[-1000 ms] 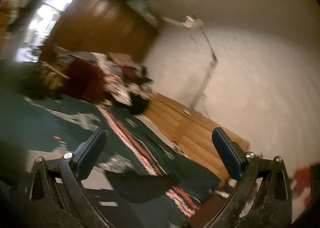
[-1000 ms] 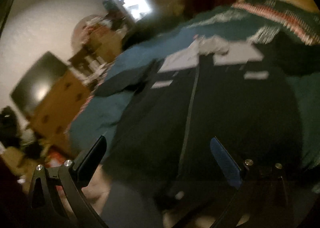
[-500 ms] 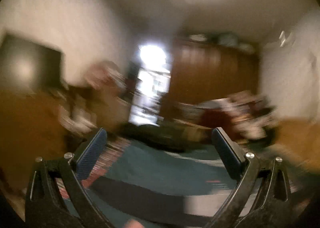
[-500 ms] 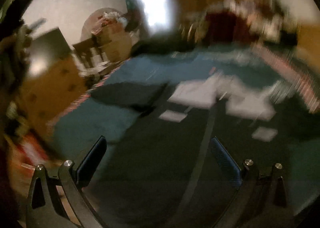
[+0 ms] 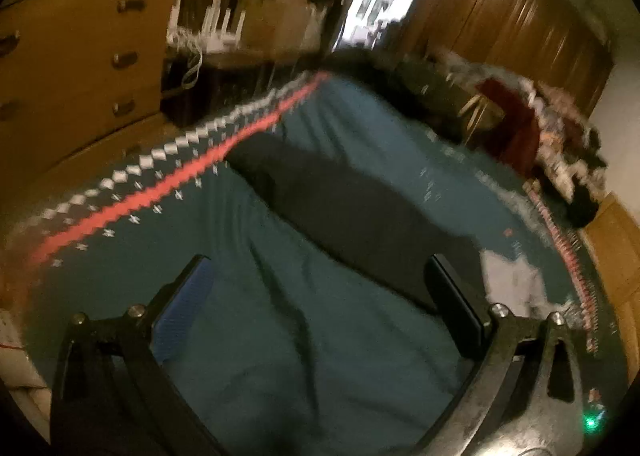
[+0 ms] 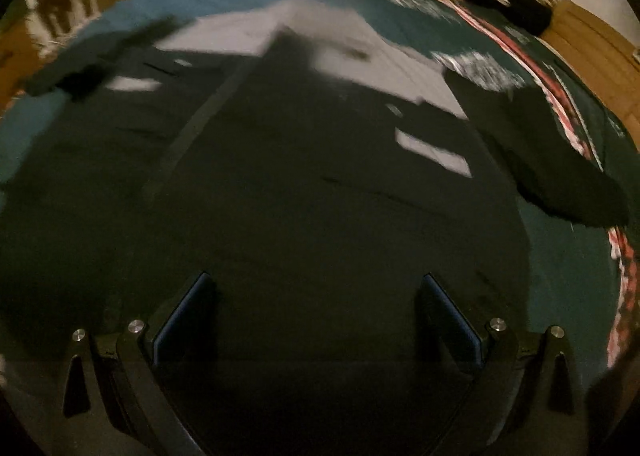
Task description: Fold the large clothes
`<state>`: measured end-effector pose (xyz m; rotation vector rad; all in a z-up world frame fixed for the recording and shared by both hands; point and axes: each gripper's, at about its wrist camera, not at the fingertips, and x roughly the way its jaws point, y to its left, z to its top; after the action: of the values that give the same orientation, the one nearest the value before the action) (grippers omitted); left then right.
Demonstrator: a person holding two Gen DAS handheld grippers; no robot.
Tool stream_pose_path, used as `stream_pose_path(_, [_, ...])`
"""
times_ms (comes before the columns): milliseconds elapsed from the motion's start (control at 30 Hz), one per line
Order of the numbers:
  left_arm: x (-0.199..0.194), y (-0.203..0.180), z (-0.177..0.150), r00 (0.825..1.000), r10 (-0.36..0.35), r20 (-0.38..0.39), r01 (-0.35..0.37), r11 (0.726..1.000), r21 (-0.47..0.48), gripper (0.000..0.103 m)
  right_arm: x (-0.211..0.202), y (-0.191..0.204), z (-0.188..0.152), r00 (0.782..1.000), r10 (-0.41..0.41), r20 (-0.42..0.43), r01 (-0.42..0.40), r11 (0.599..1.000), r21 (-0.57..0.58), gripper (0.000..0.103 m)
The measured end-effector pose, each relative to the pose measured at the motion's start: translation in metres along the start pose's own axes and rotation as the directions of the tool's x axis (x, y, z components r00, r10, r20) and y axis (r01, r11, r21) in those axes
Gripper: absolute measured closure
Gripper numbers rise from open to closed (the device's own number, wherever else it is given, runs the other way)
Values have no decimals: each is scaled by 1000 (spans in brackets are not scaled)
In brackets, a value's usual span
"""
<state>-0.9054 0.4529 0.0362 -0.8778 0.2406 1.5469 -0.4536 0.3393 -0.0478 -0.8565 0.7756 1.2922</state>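
Observation:
A large black jacket with white shoulder panels and a front zip lies spread flat on a teal bedspread. My right gripper hovers open above the jacket's lower body, nothing between its fingers. One black sleeve stretches out to the right. In the left wrist view, the jacket's other black sleeve runs diagonally across the teal bedspread, with a white panel at the right. My left gripper stands open over the bedspread, just short of that sleeve, holding nothing.
The bedspread has a red and white patterned border. A wooden dresser stands left of the bed, wooden wardrobe doors at the back, a pile of clothes on a red chair to the right. A wooden bed frame edges the right.
Both grippers have swung down from looking across the room toward the bed. The left now faces the sleeve, the right is closer over the jacket's body. Both stay open.

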Motion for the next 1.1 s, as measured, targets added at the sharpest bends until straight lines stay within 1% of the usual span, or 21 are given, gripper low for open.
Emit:
stream_pose_path(67, [14,10,4,1000,3,-31,-3,1000,4,0,16,-16,-9,999,23,-25,-22,999,36,0])
stream_pose_path(100, [21,14,5,999,-6,-45,6,1000,-6,0,20,-19,-11,999,31,-29,-30,998,46,0])
stream_pose_path(167, [25,41,-1,996,-46,-72,43,998,-52,1,21,-18,-11,999,33,-29,-31,998,50,0])
stream_pose_path(200, [36,44,1,995,-46,-87,39,996,-80,2,22,-18,-12,999,30,-28,-28,998,51,0])
stream_pose_path(267, [47,71,2,992,-74,-104,63,992,-109,13,24,-19,-13,999,34,-21,-32,997,72,0])
stream_pose_path(333, [57,73,6,990,-81,-116,68,991,-117,17,24,-22,-16,999,45,-3,-45,995,91,0])
stream_pose_path(433, [75,83,8,988,-96,-120,76,984,-160,18,23,-21,-16,999,43,11,-44,994,99,0])
stream_pose_path(500, [85,87,11,988,-103,-117,79,979,-189,18,23,-20,-16,999,32,15,-33,994,100,0])
stream_pose_path(667, [98,90,26,989,-117,-91,95,971,-219,18,26,-20,-12,1000,29,6,-30,994,104,0])
stream_pose_path(833, [106,98,39,990,-134,-43,117,954,-277,18,28,-21,-10,999,38,8,-38,994,104,0])
stream_pose_path(900, [107,100,42,991,-135,-25,122,949,-291,21,29,-23,-9,999,40,10,-41,993,113,0])
stream_pose_path(933, [107,99,43,992,-128,-22,116,951,-288,26,29,-23,-8,999,38,11,-39,992,117,0])
stream_pose_path(967, [108,98,44,993,-117,-20,107,953,-284,42,30,-22,-8,999,36,14,-37,992,119,0])
stream_pose_path(1000, [109,99,45,994,-109,-25,97,953,-287,54,29,-22,-9,999,34,18,-36,992,120,0])
stream_pose_path(1033, [110,101,45,994,-102,-30,89,950,-298,80,29,-22,-9,999,33,20,-35,992,121,0])
stream_pose_path(1067, [110,105,44,993,-119,-23,105,943,-316,82,29,-22,-9,999,34,20,-37,992,122,0])
stream_pose_path(1100, [106,105,45,993,-118,-7,110,944,-311,83,29,-23,-8,999,36,18,-38,992,122,0])
